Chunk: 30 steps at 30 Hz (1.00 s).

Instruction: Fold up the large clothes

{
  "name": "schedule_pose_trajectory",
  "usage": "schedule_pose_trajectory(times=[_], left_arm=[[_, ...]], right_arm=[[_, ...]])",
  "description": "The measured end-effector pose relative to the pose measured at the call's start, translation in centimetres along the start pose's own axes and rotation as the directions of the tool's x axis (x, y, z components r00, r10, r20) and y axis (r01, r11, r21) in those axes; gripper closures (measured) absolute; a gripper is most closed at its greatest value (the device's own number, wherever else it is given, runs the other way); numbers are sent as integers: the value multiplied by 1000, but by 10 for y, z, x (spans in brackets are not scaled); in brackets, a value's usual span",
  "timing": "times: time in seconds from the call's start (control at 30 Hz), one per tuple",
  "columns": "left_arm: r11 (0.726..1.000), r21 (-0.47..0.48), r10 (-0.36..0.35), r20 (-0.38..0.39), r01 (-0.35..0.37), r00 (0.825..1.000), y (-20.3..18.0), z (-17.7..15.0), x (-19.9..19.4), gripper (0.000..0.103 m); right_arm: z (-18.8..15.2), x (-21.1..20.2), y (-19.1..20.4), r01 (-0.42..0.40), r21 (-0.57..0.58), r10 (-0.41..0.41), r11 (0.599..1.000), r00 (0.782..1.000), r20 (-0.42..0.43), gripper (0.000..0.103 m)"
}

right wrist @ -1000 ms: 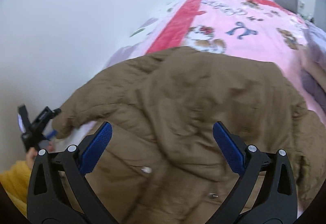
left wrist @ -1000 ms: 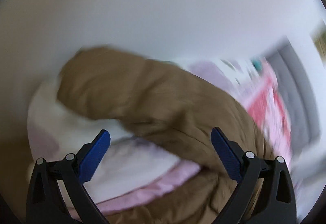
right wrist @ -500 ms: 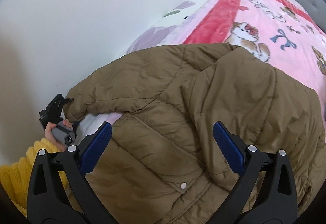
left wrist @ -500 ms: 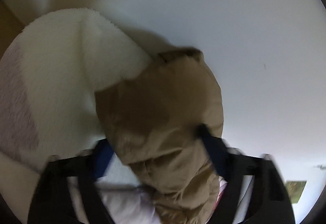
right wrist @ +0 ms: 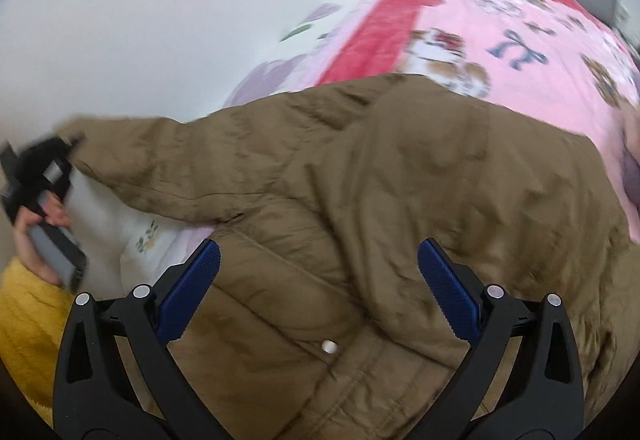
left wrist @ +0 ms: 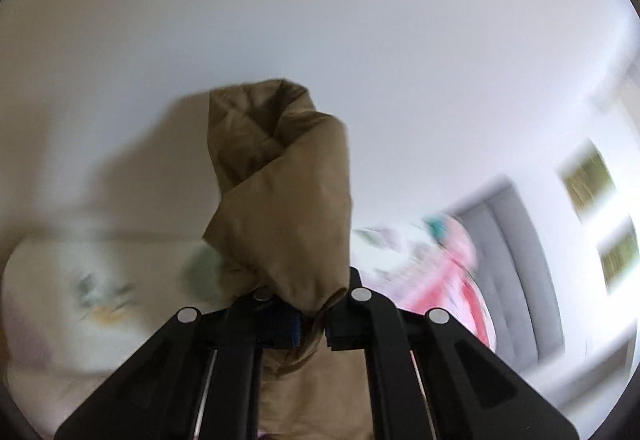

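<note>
Left tool (left wrist: pixel 298 320) just closed, clamped on sleeve cuff (left wrist: pixel 280 180) of brown padded jacket (right wrist: pixel 380 200); right tool (right wrist: pixel 318 280) wide, empty. Soft, bulky, slippery; best gripped at hems.

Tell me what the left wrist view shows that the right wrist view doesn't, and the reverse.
Left wrist only: the left gripper shut on the sleeve end, raised against the white wall, with framed pictures.

Right wrist only: the right gripper open above the jacket's body, a snap button, a yellow cuff.

Both: the brown jacket, pink blanket, grey headboard.
</note>
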<state>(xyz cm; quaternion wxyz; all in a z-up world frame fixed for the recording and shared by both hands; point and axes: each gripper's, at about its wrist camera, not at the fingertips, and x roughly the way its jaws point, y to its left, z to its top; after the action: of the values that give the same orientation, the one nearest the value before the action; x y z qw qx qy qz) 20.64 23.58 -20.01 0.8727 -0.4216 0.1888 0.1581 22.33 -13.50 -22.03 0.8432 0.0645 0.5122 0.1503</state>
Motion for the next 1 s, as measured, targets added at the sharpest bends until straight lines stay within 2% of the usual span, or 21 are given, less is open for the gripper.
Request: schedule_pose_trajectory(times=[0.07,0.1,0.13,0.2,0.27,0.3,0.37,0.4,0.43,0.47,0.5,0.53,0.6,0.63,0.67,0.7,0.77,0.8,0.87,0.97,1.0], left_arm=[[986,137,-95,-29,98,995,-52,-3,4,96],[963,219,-147,-57,156,988,-84,-13,6,96],[933,301,-183,-83,200,980,-115,-28,7,96],[854,440,-239,-140,277,961,-168,-68,8,96],[786,509,-279,-214,351,936,-200,-103,9,96],[735,546,-298,-271,401,915,-223,-133,10,96],[661,586,-313,-352,469,882,-252,-177,10,96],[608,616,-306,-401,501,864,-267,-207,12,96],[554,655,-283,-433,515,856,-276,-236,11,96],[477,704,-251,-465,526,849,-286,-272,8,96],[423,725,-242,-487,543,839,-289,-300,4,96],[381,736,-228,-513,560,828,-289,-320,2,96],[314,744,-178,-564,590,806,-291,-360,10,96],[288,740,-148,-592,607,792,-287,-379,8,96],[249,745,-115,-612,619,783,-281,-400,6,96],[217,751,-102,-618,624,779,-269,-414,-3,96],[141,752,-57,-643,644,764,-256,-438,9,96],[109,760,-42,-640,641,767,-235,-440,-4,96],[31,780,-58,-622,624,781,-227,-443,-4,96],[-12,772,-82,-634,635,769,-222,-438,2,93],[-20,773,-84,-634,635,769,-212,-430,-3,92]], right_arm=[[-6,-15,-19,36,53,-38,998,999,33,8],[-8,-22,-29,53,76,-57,996,997,49,8],[-11,-27,-36,67,93,-73,993,995,62,8],[-19,-43,-58,104,145,-119,984,988,96,8],[-28,-54,-78,141,185,-164,973,979,117,8],[-35,-59,-91,165,209,-194,964,973,124,8],[-47,-68,-112,208,261,-247,943,961,126,8],[-54,-72,-123,225,295,-272,929,954,126,8],[-62,-77,-134,237,330,-293,913,947,129,8],[-73,-84,-148,245,388,-317,889,939,134,8],[-81,-89,-160,245,442,-334,863,933,136,8],[-86,-91,-167,241,480,-344,844,929,138,8],[-99,-100,-187,205,565,-356,799,919,171,8],[-102,-103,-193,190,583,-358,790,915,187,8],[-103,-104,-197,188,588,-363,787,911,194,8],[-104,-106,-201,184,588,-364,787,909,203,8],[-100,-106,-207,155,578,-342,801,911,230,8],[-94,-104,-208,124,566,-314,815,916,251,8],[-81,-98,-211,29,510,-210,860,930,302,8],[-55,-79,-213,-68,424,-75,903,948,310,8],[-45,-68,-212,-110,392,-11,913,955,295,16]])
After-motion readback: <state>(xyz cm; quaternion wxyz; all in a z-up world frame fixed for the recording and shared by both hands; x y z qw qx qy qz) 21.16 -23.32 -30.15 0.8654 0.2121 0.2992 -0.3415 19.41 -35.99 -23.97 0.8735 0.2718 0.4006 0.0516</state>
